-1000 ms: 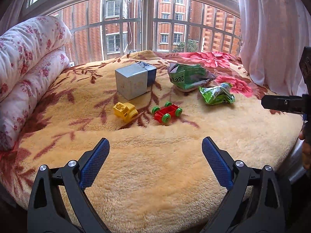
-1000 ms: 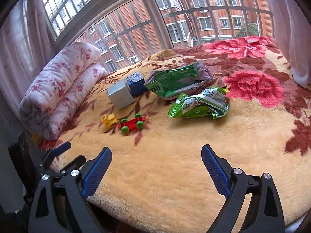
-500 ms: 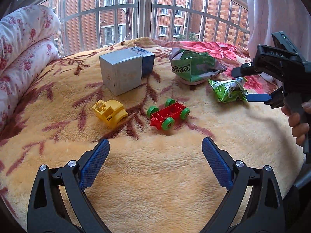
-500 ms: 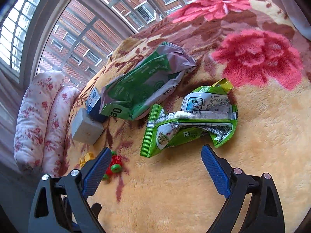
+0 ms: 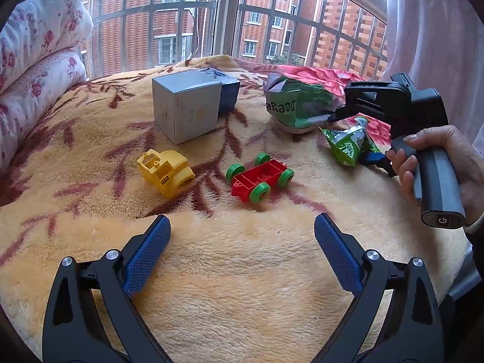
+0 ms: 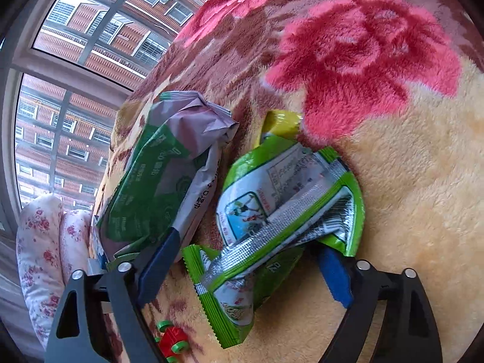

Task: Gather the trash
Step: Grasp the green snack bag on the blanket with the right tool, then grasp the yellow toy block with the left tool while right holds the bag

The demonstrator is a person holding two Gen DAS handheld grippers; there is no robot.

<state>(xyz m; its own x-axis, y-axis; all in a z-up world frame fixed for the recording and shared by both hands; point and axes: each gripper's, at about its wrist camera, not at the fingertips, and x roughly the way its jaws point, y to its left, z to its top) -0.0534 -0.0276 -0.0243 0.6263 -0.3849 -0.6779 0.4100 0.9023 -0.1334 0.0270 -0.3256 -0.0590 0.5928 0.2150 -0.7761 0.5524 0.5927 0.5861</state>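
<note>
Jaws of right gripper (image 6: 242, 267) closing astride crumpled green wrapper (image 6: 284, 211) — left gripper (image 5: 242, 260) spread wide, empty, toy cart (image 5: 260, 177) ahead

My left wrist view looks low across the blanket (image 5: 242, 272) toward the window; my right one tilts steeply, close above the green wrapper (image 6: 281, 211); both share that wrapper (image 5: 348, 145).

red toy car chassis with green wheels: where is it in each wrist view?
Left wrist: red toy chassis lies on the blanket just right of centre, beside the yellow toy cab.
Right wrist: red toy chassis shows at the bottom edge, left of centre, partly cut off behind the left finger.
Shared landmark: the crumpled light-green wrapper.
</note>
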